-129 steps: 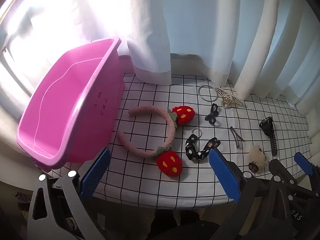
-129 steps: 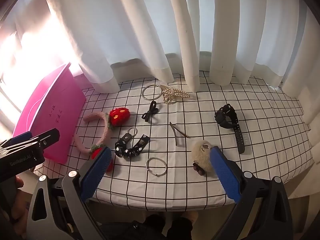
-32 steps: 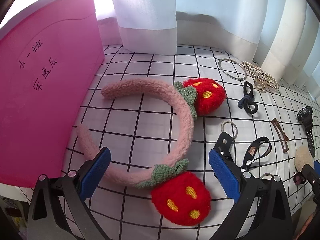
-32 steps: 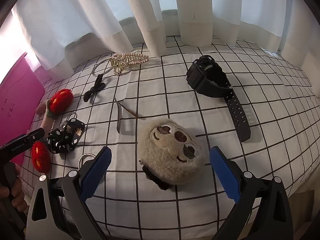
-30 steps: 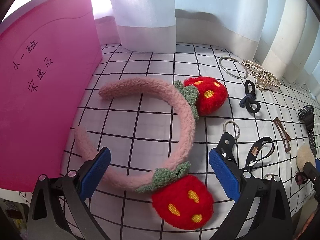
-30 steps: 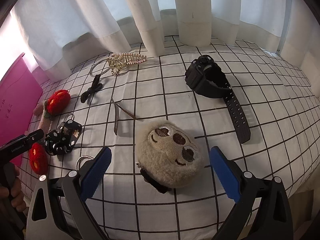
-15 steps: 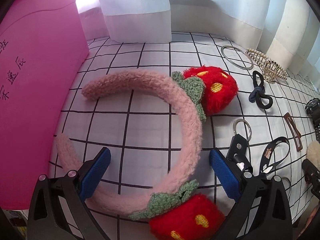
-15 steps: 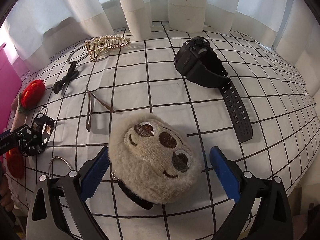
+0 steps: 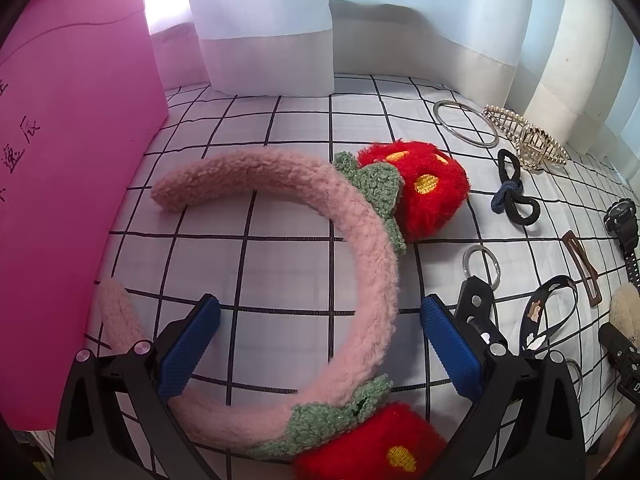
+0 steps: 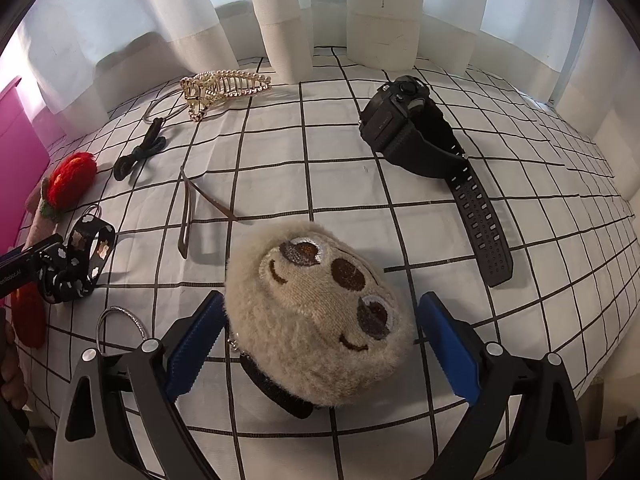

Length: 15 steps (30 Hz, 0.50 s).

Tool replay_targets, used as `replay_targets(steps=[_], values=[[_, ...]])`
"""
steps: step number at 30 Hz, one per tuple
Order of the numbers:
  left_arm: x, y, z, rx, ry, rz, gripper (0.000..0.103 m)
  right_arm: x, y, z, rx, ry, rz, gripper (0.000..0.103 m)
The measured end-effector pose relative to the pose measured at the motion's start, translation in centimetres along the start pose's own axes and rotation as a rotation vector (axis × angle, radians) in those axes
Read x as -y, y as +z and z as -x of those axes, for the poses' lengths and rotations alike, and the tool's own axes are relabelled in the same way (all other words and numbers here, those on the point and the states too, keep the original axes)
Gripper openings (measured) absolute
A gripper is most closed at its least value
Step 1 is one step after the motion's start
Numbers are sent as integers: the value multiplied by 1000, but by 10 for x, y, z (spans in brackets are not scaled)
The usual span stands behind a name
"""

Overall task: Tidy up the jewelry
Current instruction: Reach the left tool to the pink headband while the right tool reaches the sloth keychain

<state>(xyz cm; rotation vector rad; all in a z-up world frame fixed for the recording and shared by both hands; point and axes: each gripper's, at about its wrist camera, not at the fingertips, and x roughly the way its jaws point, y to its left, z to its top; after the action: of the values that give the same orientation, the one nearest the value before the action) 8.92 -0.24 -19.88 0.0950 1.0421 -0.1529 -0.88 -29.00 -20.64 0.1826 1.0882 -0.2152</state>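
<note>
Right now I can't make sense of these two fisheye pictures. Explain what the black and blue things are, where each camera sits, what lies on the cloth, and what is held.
A person holds a hand tool in each hand; the blue-padded prongs are its tongs. Each camera sits on a tool, looking along them.

Left view: the left tongs stand open around the pink strawberry headband, beside a pink bin.

Right view: the right tongs stand open around a plush sloth charm. Nothing is gripped yet.

Also on the checked cloth: a black watch, pearl claw clip, brown hair clip, black hair tie, patterned key strap, metal rings.
</note>
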Motion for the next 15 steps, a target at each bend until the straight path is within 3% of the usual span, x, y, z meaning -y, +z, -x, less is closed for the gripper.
replay_targets(steps=[3,5,7,8,10,13,15], values=[[2,-1,2,1,-2,4,91,-3,-3,2,-1,7,15,92],[6,-4,6,11,-7,-4,81,-4,-4,4,9,12,27,84],[11,-5,10,23,-19,-23,58,-5,-4,6,20,18,47,74],[13,-6,12,27,-25,-31,51,-6,-4,8,23,23,55,67],[16,-5,14,30,-32,-38,18,-6,-3,10,25,28,67,59],[14,-4,14,26,-41,-17,9,-2,-2,12,25,59,58,55],[13,-5,16,31,-39,-12,9,1,-2,14,24,86,39,54]])
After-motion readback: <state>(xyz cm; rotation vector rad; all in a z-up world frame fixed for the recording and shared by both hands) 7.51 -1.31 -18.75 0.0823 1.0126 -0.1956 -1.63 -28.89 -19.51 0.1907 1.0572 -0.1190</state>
